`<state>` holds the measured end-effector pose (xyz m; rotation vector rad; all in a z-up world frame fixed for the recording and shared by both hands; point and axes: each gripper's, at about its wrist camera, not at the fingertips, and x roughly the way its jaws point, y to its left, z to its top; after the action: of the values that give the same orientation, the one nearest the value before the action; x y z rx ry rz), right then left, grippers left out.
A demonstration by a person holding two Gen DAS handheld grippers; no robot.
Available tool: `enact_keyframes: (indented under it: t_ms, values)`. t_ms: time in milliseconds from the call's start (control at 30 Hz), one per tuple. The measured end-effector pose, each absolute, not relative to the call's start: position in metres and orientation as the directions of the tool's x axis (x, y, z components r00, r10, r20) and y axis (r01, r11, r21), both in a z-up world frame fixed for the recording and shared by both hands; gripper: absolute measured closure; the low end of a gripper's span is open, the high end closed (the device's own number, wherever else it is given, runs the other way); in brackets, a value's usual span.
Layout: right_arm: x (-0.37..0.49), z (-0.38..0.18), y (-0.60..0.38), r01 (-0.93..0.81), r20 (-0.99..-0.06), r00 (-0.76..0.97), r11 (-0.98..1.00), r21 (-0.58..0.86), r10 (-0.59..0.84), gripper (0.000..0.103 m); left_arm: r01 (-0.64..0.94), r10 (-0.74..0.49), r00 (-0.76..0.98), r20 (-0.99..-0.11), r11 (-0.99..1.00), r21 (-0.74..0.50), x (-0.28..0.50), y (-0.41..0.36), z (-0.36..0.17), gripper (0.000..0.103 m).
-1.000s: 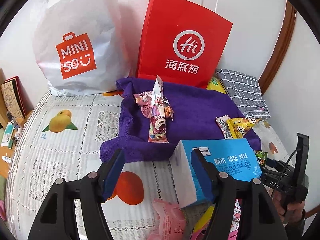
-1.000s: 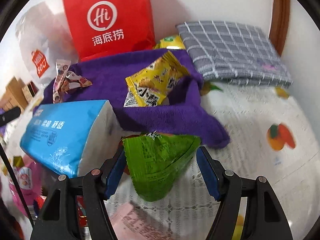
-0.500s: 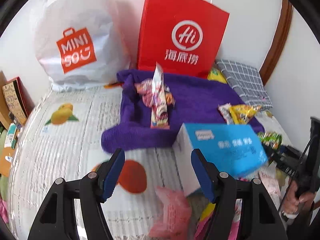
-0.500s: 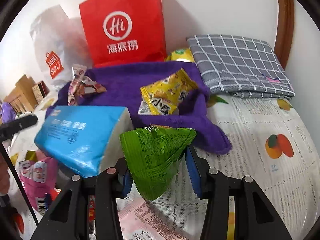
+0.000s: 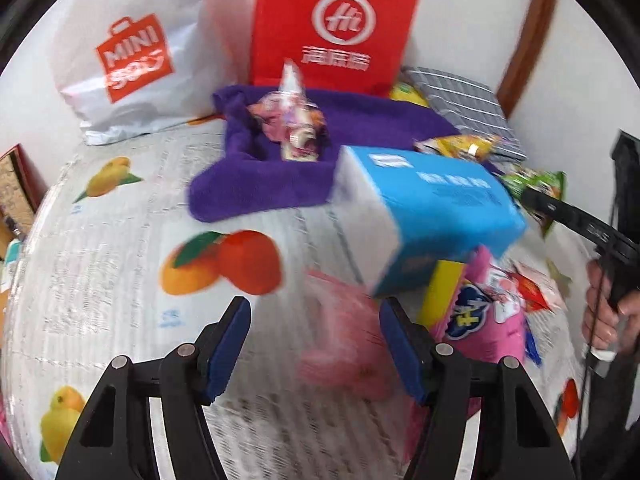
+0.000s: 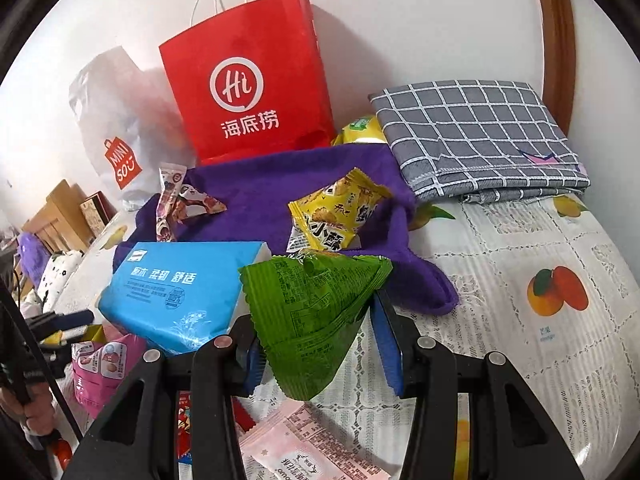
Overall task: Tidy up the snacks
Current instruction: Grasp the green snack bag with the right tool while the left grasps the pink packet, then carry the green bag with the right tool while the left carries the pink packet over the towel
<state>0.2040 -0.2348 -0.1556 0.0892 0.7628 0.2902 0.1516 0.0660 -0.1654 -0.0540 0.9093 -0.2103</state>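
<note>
Green snack pkt (image 6: 316, 316): upright, tip down

Right gripper (image 6: 316, 344) now clamped on crinkled green foil snack packet (image 6: 316, 312), jaws previously wide apart, packet raised off the tablecloth. Left gripper (image 5: 316, 344) lowered over blurred pink plastic snack pouch (image 5: 344, 344), jaws closing slightly.

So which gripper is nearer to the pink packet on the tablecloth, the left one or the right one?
Left. The left gripper hangs over the pink packet, which shows blurred between its closing fingers. The right gripper is off to the side, shut on a green packet.
</note>
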Motion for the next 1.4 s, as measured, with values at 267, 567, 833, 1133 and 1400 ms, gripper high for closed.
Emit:
enact_keyframes:
  t_ms: [267, 567, 833, 1133, 1400]
  values:
    - [0.202, -0.154, -0.236, -0.232, -0.659, 0.687, 0.952, 0.200, 0.306, 0.056, 0.207, -0.170, 0.566, -0.806, 0.977, -0.060, 0.150, 0.043, -0.174, 0.042]
    - [0.203, -0.154, -0.238, -0.220, -0.657, 0.693, 0.955, 0.197, 0.295, 0.056, 0.163, -0.041, 0.613, -0.789, 0.984, 0.076, 0.147, 0.051, -0.170, 0.060]
    - [0.202, -0.153, -0.239, -0.208, -0.654, 0.702, 0.959, 0.193, 0.284, 0.056, 0.100, -0.026, 0.608, -0.794, 0.994, 0.044, 0.160, 0.067, -0.174, 0.057]
    - [0.200, -0.158, -0.230, -0.209, -0.659, 0.714, 0.970, 0.124, 0.238, 0.056, 0.084, -0.025, 0.607, -0.795, 0.996, 0.033, 0.163, 0.068, -0.173, 0.056]
    - [0.199, -0.161, -0.224, -0.202, -0.658, 0.723, 0.976, 0.087, 0.208, 0.056, 0.068, -0.046, 0.634, -0.772, 0.998, -0.004, 0.158, 0.075, -0.168, 0.062]
